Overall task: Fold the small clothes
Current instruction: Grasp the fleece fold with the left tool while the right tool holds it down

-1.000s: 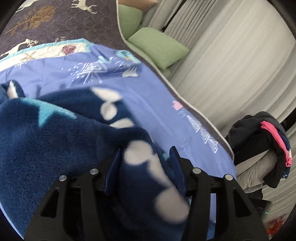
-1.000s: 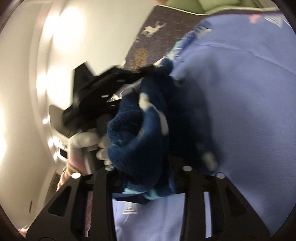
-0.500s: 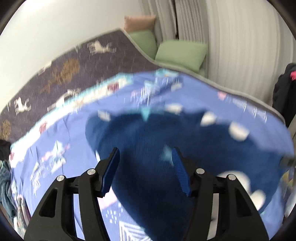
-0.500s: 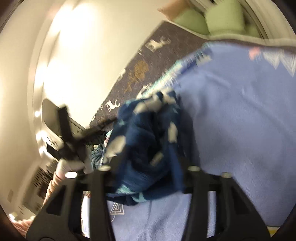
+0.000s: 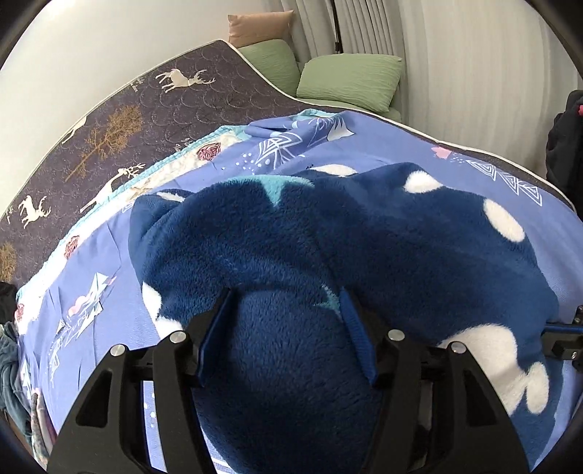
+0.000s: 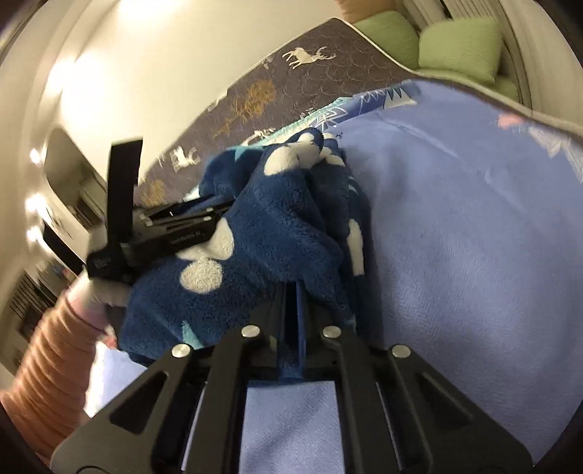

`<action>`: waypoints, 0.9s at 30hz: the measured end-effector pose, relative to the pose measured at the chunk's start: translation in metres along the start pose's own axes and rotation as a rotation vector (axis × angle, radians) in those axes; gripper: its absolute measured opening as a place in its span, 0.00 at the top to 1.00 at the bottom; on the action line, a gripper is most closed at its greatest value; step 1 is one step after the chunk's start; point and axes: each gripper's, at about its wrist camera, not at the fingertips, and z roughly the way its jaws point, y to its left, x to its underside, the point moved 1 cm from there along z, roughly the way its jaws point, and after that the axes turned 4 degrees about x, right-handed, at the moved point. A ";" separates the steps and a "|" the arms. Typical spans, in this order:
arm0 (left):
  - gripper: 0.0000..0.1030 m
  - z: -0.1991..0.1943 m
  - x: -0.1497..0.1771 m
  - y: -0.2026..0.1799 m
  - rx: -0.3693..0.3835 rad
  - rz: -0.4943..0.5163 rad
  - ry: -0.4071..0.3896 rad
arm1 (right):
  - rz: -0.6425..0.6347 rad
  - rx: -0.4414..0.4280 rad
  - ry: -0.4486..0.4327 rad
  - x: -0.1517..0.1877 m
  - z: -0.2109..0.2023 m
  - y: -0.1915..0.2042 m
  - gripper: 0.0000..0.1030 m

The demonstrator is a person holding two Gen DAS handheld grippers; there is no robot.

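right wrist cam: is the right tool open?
No. The right tool has its blue pads pressed together, pinching a thin edge of the navy fleece garment.

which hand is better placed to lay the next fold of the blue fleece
Left. The left gripper has a thick bunch of the fleece between its pads, jaws just eased wider. The right gripper has just closed shut at the fleece's edge, no hold visible.

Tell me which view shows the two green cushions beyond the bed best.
The left wrist view: both green cushions appear sharp and whole beyond the dark deer-print mattress, below a tan cushion. The right wrist view shows them only smaller and blurred at its top edge.
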 end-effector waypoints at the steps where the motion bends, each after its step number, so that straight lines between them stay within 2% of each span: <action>1: 0.42 -0.001 -0.001 0.000 0.001 0.001 0.001 | -0.021 0.009 0.002 0.000 -0.002 0.004 0.97; 6: 0.42 -0.023 -0.009 0.004 0.016 -0.005 -0.032 | -0.046 -0.009 0.001 -0.010 -0.014 0.009 0.94; 8: 0.42 -0.036 -0.016 0.014 0.054 -0.048 -0.078 | -0.067 -0.018 -0.022 -0.014 -0.020 0.013 0.90; 10: 0.42 -0.048 -0.024 0.026 0.053 -0.073 -0.138 | -0.107 -0.054 -0.060 -0.024 -0.028 0.023 0.90; 11: 0.45 -0.049 -0.029 0.031 0.043 -0.082 -0.152 | -0.124 -0.077 -0.072 -0.029 -0.030 0.029 0.90; 12: 0.53 -0.048 -0.035 0.040 0.034 -0.096 -0.153 | -0.143 -0.098 -0.086 -0.035 -0.032 0.037 0.90; 15: 0.68 -0.037 -0.047 0.058 0.013 -0.122 -0.130 | -0.168 -0.114 -0.100 -0.050 -0.027 0.050 0.88; 17: 0.73 -0.024 -0.055 0.068 0.008 -0.135 -0.110 | -0.168 -0.135 -0.100 -0.062 -0.020 0.055 0.88; 20: 0.74 0.000 -0.060 0.073 0.011 -0.130 -0.073 | -0.146 -0.142 -0.091 -0.088 0.003 0.060 0.86; 21: 0.73 0.012 -0.058 0.073 -0.004 -0.112 -0.052 | -0.138 -0.123 -0.068 -0.098 0.018 0.058 0.82; 22: 0.73 0.033 -0.051 0.072 -0.034 -0.081 0.001 | -0.137 -0.078 -0.033 -0.104 0.033 0.053 0.77; 23: 0.72 0.050 -0.041 0.069 -0.056 -0.054 0.040 | -0.136 -0.001 0.014 -0.108 0.052 0.049 0.76; 24: 0.72 0.062 -0.032 0.066 -0.081 -0.030 0.041 | -0.125 0.085 0.098 -0.104 0.086 0.032 0.84; 25: 0.73 0.064 -0.028 0.064 -0.079 -0.051 -0.001 | -0.107 0.082 0.132 -0.100 0.103 0.020 0.84; 27: 0.74 0.066 -0.030 0.066 -0.057 -0.090 -0.003 | -0.008 -0.011 0.120 -0.091 0.115 -0.008 0.84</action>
